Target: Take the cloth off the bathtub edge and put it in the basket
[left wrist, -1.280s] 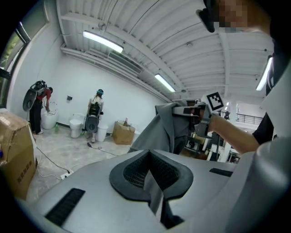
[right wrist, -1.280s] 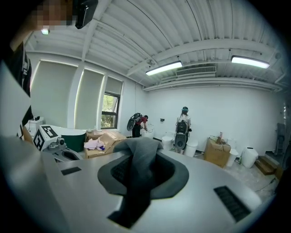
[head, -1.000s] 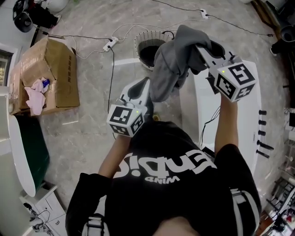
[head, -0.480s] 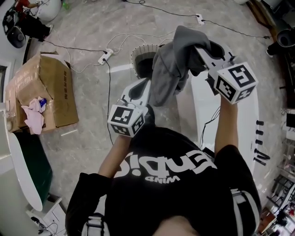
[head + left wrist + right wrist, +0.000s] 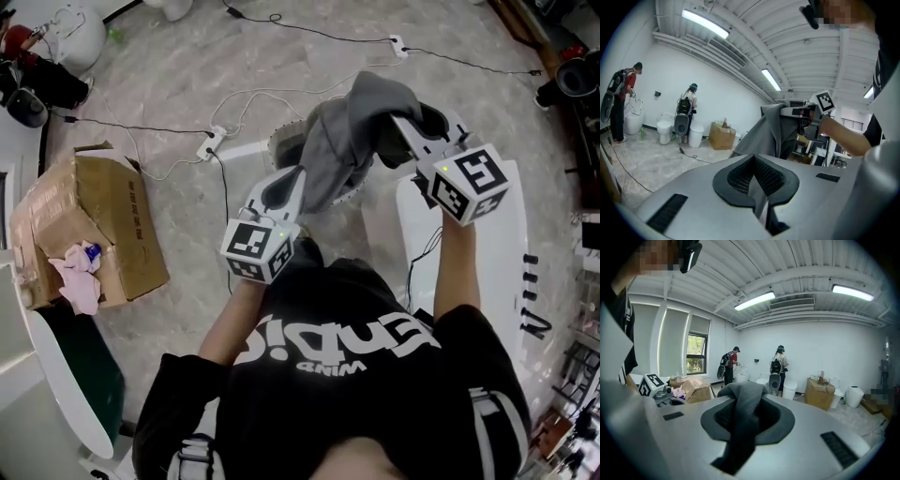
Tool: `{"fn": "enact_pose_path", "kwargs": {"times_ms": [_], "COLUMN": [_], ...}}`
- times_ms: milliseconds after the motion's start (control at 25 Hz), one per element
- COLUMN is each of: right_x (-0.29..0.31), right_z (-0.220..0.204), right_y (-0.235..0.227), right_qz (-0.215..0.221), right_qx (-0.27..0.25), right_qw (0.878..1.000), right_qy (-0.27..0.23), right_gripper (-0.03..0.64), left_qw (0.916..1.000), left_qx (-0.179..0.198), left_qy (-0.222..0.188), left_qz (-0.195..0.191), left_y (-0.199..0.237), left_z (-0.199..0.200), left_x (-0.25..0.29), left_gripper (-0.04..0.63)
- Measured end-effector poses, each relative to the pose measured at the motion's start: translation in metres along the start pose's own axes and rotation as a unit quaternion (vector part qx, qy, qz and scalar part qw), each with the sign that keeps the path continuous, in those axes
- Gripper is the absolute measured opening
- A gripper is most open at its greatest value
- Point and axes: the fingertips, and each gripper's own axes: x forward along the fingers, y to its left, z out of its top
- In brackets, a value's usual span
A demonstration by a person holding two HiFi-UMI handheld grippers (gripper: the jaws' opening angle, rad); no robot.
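Nearest, left gripper (image 5: 284, 187): jaws nearly together, with a thin fold of the grey cloth (image 5: 345, 141) pinched in the slit at the cloth's lower end. Right gripper (image 5: 403, 122), higher and to the right: jaws narrowly apart, clamped on a thick bunch of the same cloth. Its tips are buried under fabric in the head view. Cloth hangs in the air between both grippers. Farther off, the basket (image 5: 278, 143) is mostly hidden behind the cloth; only parts of its rim show.
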Motion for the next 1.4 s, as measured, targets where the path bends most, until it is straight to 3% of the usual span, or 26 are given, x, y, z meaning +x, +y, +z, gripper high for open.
{"fn": "enact_pose_path", "kwargs": {"times_ms": [480, 840, 1080, 1400], "right_x": [0.058, 0.079, 0.1, 0.13], "right_z": [-0.039, -0.082, -0.155, -0.304], "right_y": [-0.016, -0.02, -0.013, 0.003], "right_qz": [0.025, 0.031, 0.031, 0.029], "right_qx": [0.039, 0.059, 0.081, 0.134], "right_qw": [0.999, 0.996, 0.992, 0.972], "right_qy": [0.028, 0.052, 0.097, 0.192], "right_gripper": [0.066, 0.066, 0.066, 0.066], "left_qw": [0.999, 0.9985, 0.9967, 0.9922], "left_qx": [-0.034, -0.039, -0.053, -0.075], "left_qy": [0.019, 0.031, 0.057, 0.095], "left_qz": [0.023, 0.024, 0.02, 0.032], "left_y": [0.041, 0.05, 0.058, 0.073], "left_z": [-0.005, -0.021, -0.065, -0.128], "left_x": [0.034, 0.059, 0.077, 0.105], "left_gripper": [0.012, 0.012, 0.012, 0.012]}}
